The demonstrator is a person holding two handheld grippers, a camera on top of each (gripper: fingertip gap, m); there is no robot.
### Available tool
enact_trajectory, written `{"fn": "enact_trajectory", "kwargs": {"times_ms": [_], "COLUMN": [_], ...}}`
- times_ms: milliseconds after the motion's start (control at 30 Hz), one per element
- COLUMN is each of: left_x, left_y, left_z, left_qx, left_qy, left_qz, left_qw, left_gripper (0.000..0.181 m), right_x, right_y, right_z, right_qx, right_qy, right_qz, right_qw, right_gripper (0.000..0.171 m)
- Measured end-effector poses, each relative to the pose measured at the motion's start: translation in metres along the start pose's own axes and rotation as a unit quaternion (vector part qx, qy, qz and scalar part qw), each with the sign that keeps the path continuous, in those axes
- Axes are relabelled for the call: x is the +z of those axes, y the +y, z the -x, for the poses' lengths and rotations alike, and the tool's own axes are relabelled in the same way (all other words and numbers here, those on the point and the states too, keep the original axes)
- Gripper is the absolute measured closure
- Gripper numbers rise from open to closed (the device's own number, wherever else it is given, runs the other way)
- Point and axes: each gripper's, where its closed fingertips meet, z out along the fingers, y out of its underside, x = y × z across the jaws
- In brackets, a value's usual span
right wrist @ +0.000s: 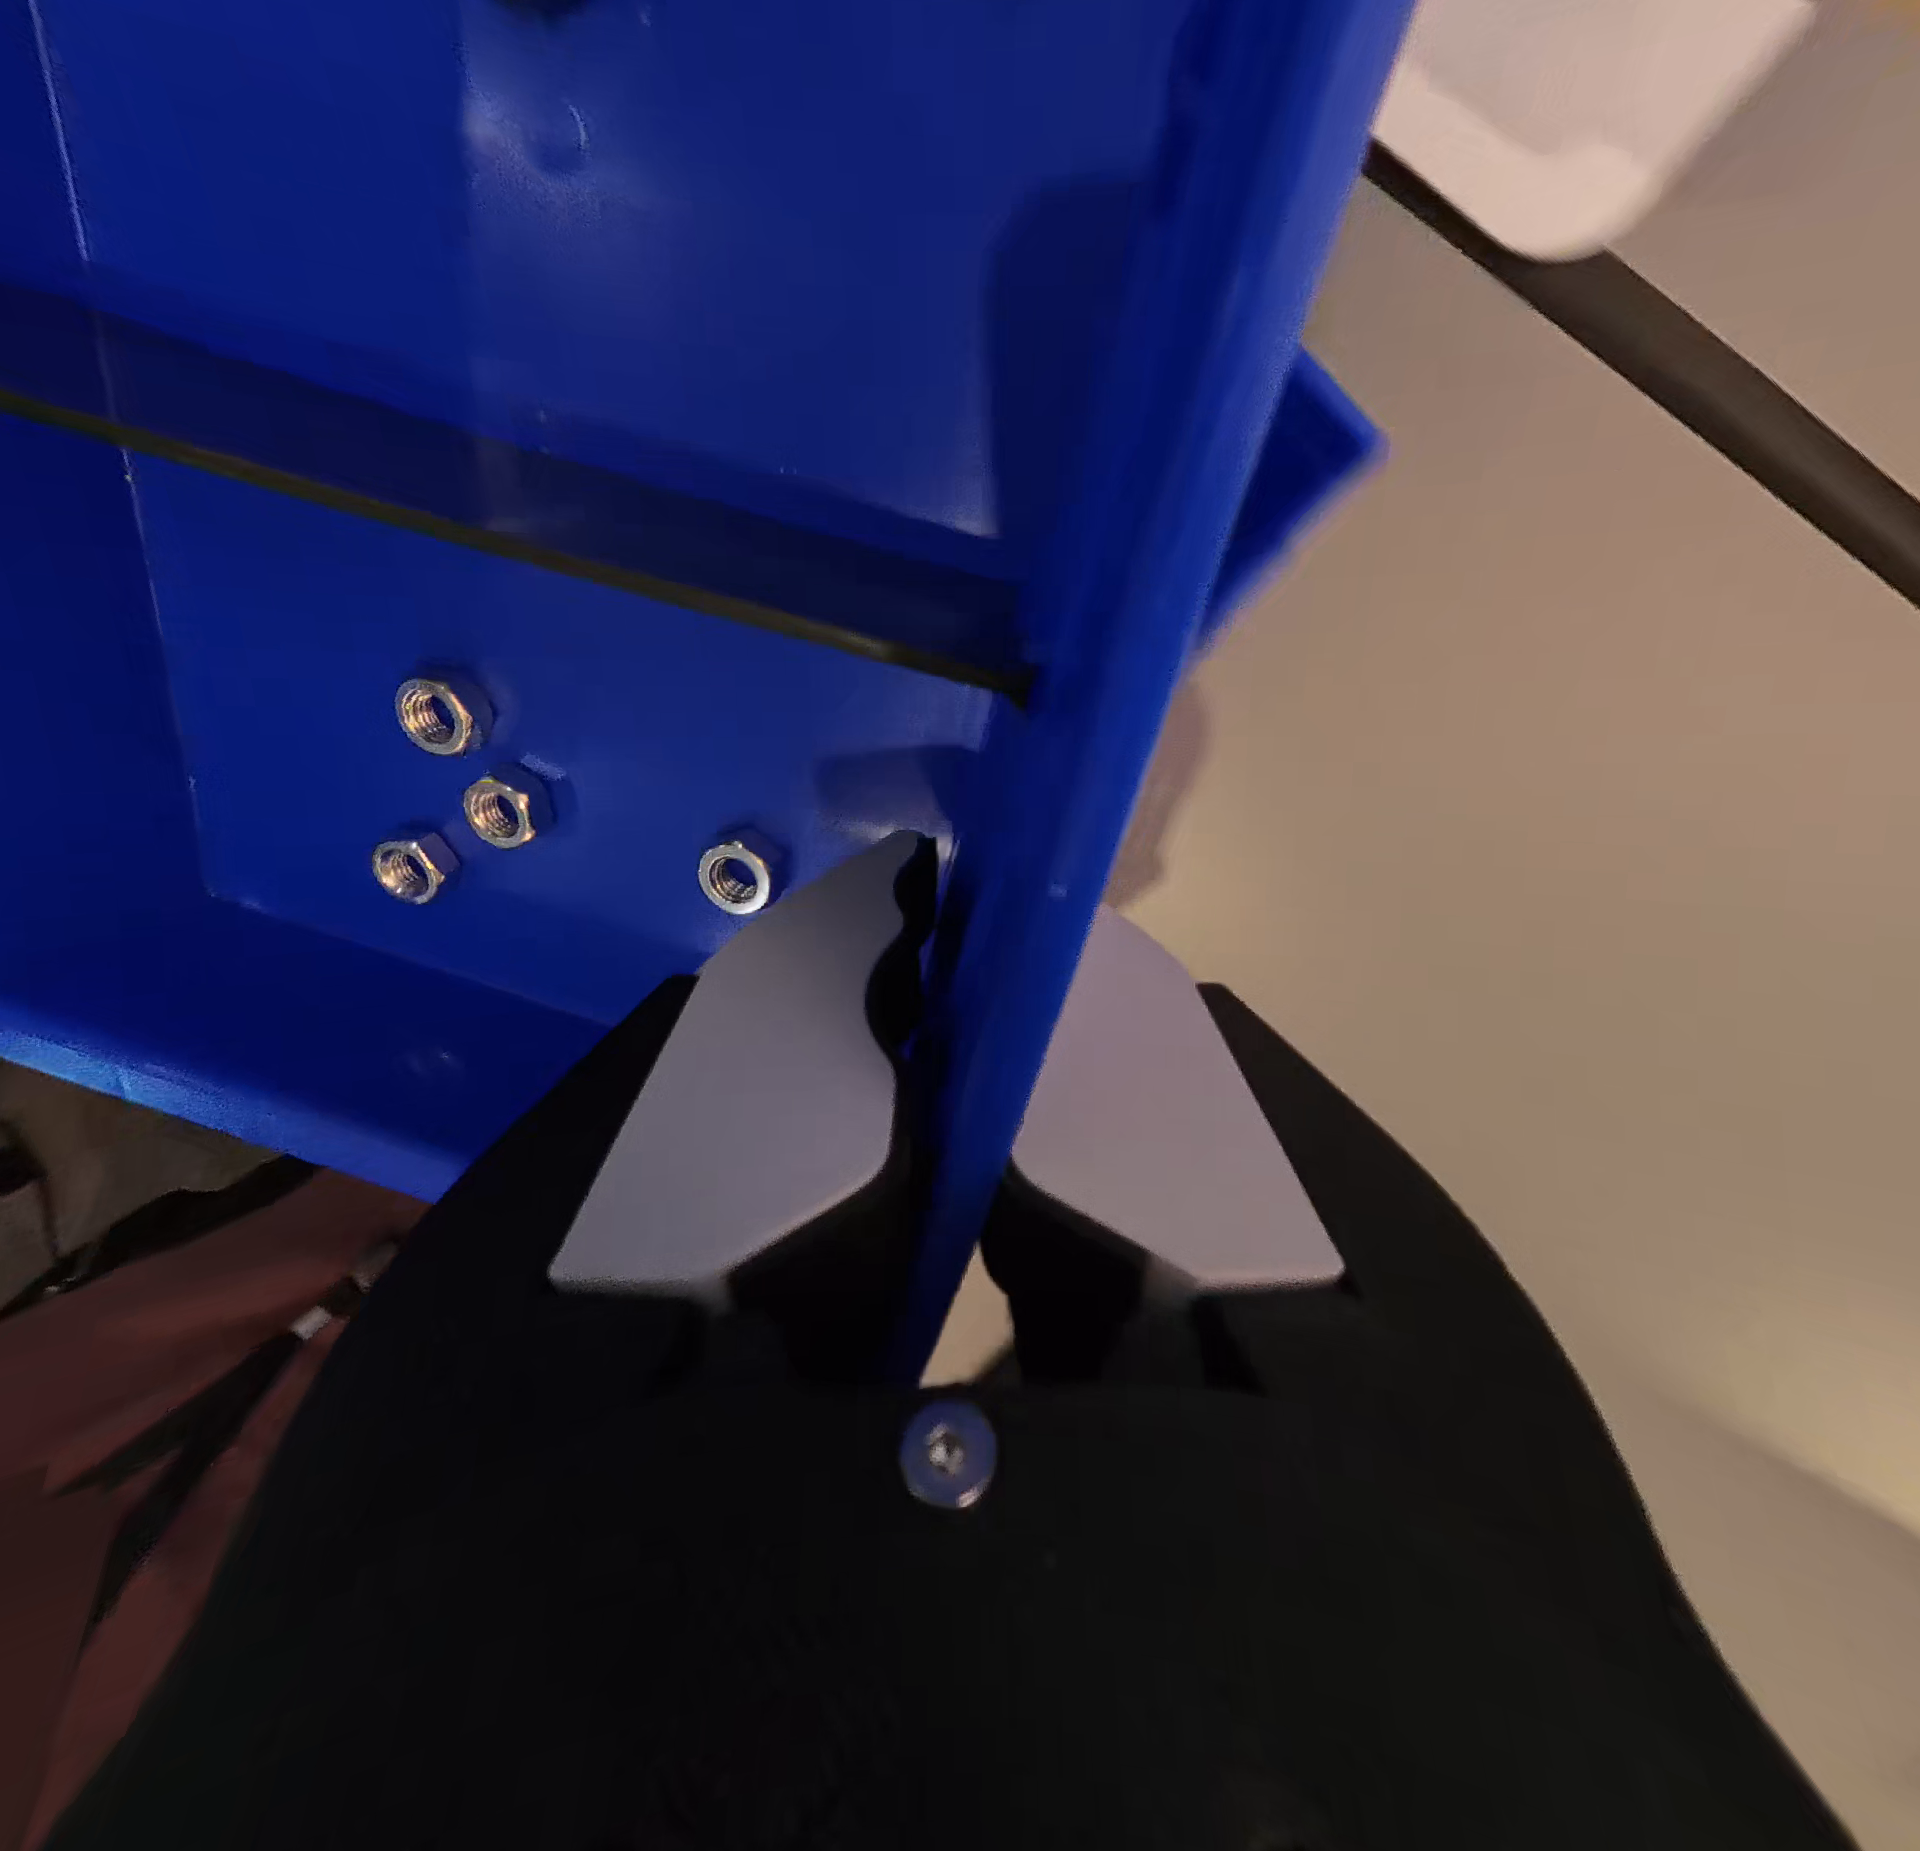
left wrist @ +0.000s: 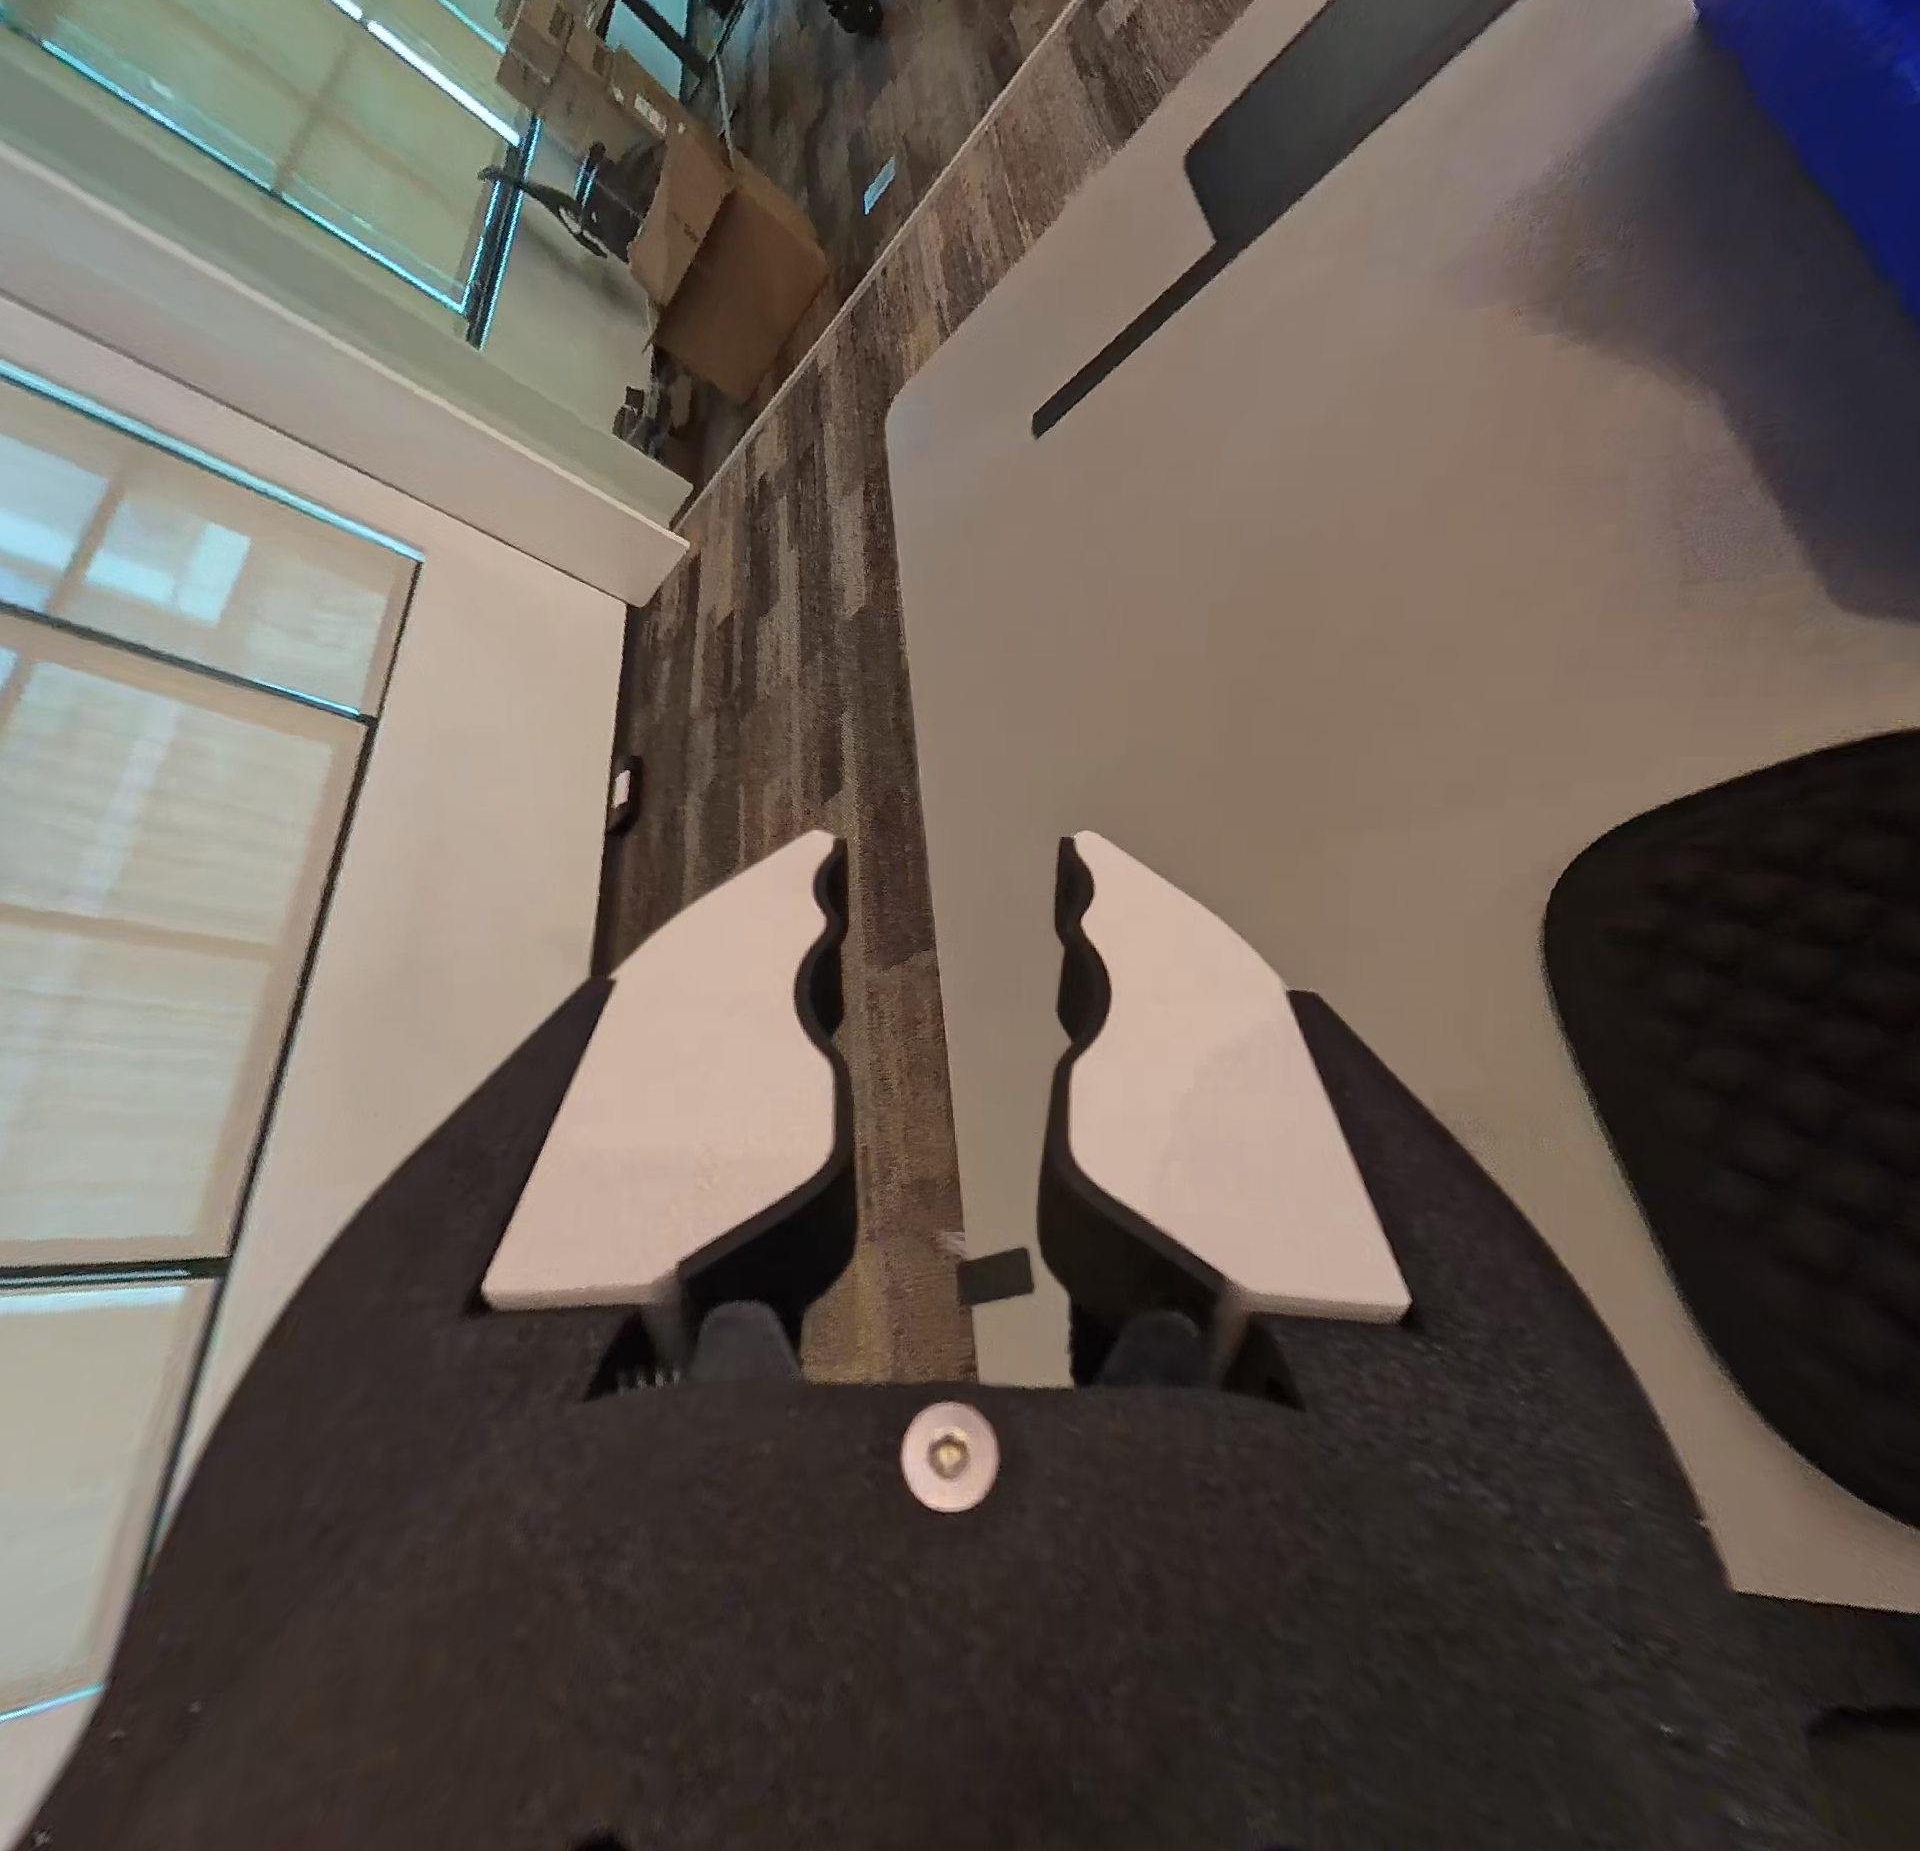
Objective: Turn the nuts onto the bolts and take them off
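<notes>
Left claw (left wrist: pixel 951 845) hangs open and empty over the white desk (left wrist: pixel 1351 762), near a blue bin (left wrist: pixel 1829 87). Right claw (right wrist: pixel 940 866) pinches the bin's side wall (right wrist: pixel 1049 866); four loose nuts (right wrist: pixel 499 809) lie inside. Keep it level so none slide.

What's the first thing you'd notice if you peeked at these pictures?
The bright blue plastic bin fills the right wrist view, and the right gripper is shut on its side wall. Four shiny silver hexagonal nuts lie loose on its floor. In the left wrist view, the left gripper hangs open over the white table's edge.
</notes>
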Motion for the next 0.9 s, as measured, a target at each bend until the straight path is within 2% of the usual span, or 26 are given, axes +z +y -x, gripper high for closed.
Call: {"fn": "enact_trajectory", "kwargs": {"times_ms": [167, 400, 600, 900], "left_x": [-0.008, -0.014, -0.015, -0.008], "left_y": [0.007, 0.024, 0.042, 0.059], "left_z": [0.016, 0.029, 0.026, 0.006], "left_qx": [-0.045, -0.053, -0.068, -0.074], "left_qy": [-0.005, -0.016, 0.002, 0.033], "left_qz": [-0.008, 0.006, 0.013, 0.023], "left_qw": [0.999, 0.998, 0.998, 0.996], "left_gripper": [0.144, 0.143, 0.142, 0.142], "right_x": [0.06, 0.136, 0.195, 0.255], "right_y": [-0.06, -0.106, -0.105, -0.078], "right_z": [0.093, 0.175, 0.199, 0.192], "right_qx": [-0.027, -0.042, -0.042, -0.031], "right_qy": [-0.067, -0.071, -0.06, 0.01], "right_qz": [-0.004, 0.008, 0.036, 0.087], "right_qw": [0.997, 0.997, 0.997, 0.996], "right_gripper": [0.164, 0.166, 0.165, 0.165]}}
